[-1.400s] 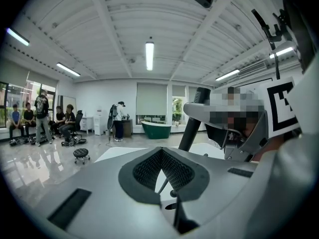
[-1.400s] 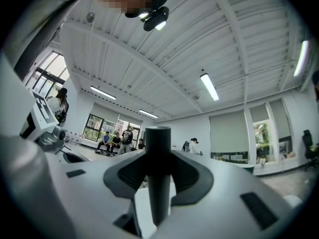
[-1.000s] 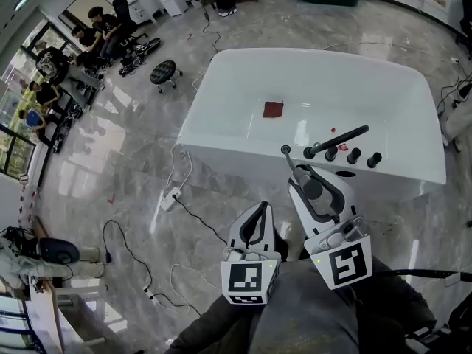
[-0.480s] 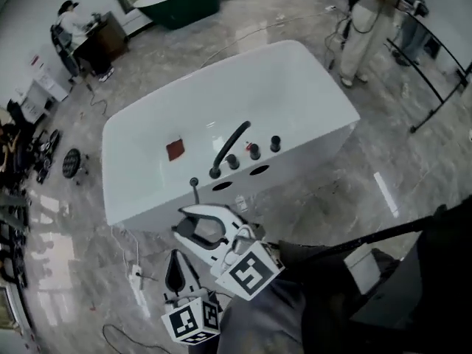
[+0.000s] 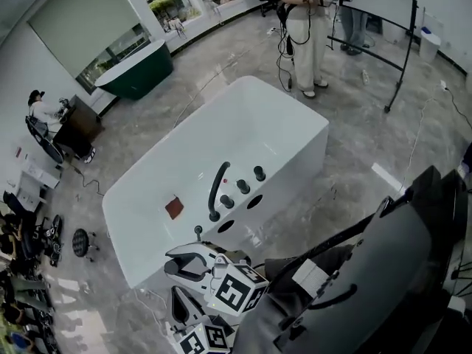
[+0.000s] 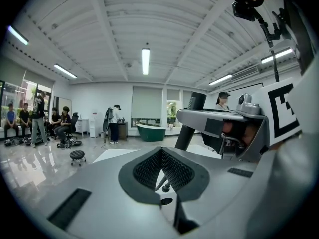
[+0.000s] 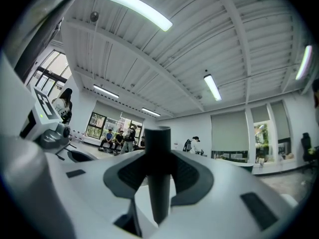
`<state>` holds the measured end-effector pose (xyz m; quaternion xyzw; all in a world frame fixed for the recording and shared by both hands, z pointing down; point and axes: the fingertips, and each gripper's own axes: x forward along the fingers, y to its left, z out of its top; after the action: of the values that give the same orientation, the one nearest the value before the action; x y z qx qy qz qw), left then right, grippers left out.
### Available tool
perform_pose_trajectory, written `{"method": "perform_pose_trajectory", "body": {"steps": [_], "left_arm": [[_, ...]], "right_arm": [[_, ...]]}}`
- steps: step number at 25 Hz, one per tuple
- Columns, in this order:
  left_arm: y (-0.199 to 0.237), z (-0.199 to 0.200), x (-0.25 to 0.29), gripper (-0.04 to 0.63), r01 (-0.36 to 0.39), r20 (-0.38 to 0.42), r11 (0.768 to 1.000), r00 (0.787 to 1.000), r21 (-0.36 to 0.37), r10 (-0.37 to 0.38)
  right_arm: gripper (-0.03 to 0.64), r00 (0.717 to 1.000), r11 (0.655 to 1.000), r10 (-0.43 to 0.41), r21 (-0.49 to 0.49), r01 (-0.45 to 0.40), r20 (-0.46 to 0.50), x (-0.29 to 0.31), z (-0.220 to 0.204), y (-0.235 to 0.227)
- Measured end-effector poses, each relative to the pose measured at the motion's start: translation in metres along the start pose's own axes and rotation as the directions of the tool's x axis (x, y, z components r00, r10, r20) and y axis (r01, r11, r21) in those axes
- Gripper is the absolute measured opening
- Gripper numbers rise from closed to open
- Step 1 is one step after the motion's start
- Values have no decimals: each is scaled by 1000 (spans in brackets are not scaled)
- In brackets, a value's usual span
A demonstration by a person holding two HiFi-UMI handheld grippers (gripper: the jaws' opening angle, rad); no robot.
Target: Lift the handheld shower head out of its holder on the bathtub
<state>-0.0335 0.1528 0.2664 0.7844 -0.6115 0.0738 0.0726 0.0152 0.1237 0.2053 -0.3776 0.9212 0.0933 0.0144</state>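
The white bathtub [image 5: 287, 135] stands in the middle of the head view. The black handheld shower head [image 5: 216, 184] lies along its near rim, beside three black knobs [image 5: 243, 186]. Both grippers hang low at the bottom left, short of the tub and touching nothing on it. My right gripper [image 5: 171, 261] is shut on a dark upright rod [image 7: 158, 178] that stands between its pads [image 7: 192, 176]. The left gripper [image 5: 176, 292] is beside it with its tips together [image 6: 160, 153] and nothing held.
A red patch [image 5: 174, 207] lies inside the tub. A dark green tub [image 5: 135, 76] stands at the back left. A person [image 5: 302, 28] stands beyond the white tub. A black stool [image 5: 81, 242] and seated people are at the left. Dark equipment [image 5: 391, 264] fills the lower right.
The head view has swung round the tub, which now lies farther off and slanted. Both grippers have shifted to the bottom left of the view. The right gripper still holds the rod.
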Motion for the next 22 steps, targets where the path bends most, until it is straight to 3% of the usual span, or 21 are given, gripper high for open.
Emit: {"method": "perform_pose_trajectory", "body": {"steps": [3,7,10,13,15,17,20,22], "left_arm": [[-2,3,-4,3,15,7,1000,1000,3,-16],[-12,41,-37,3,36,7,999,999,-8,-36],[-28,50,-39,3,15,4,1000,1000,-19,-15],[-103,48,-64,3,-19,15,1000,1000,-15,19],[-144,43,-108,3,17,37,1000,999,1,-17],[-90,36,-86,3,54,57,998,997,16,-54],[31,13,-4,3,0,62,1000,998,11,-1],[53,0,17,3,-10,57,1000,998,5,10]], "right_arm": [[137,1000,1000,-10,0,10,-5,-2,4,2],[138,999,1000,-26,-4,26,-21,-17,50,11],[137,1000,1000,-7,6,8,-28,-29,59,-1],[137,1000,1000,21,7,-21,-20,-106,66,-20],[137,1000,998,-8,-57,9,14,-165,83,-4],[138,998,995,-51,-80,54,40,-114,69,10],[137,999,1000,-27,4,27,24,23,7,10],[138,1000,999,-26,33,26,6,49,-18,7]]}}
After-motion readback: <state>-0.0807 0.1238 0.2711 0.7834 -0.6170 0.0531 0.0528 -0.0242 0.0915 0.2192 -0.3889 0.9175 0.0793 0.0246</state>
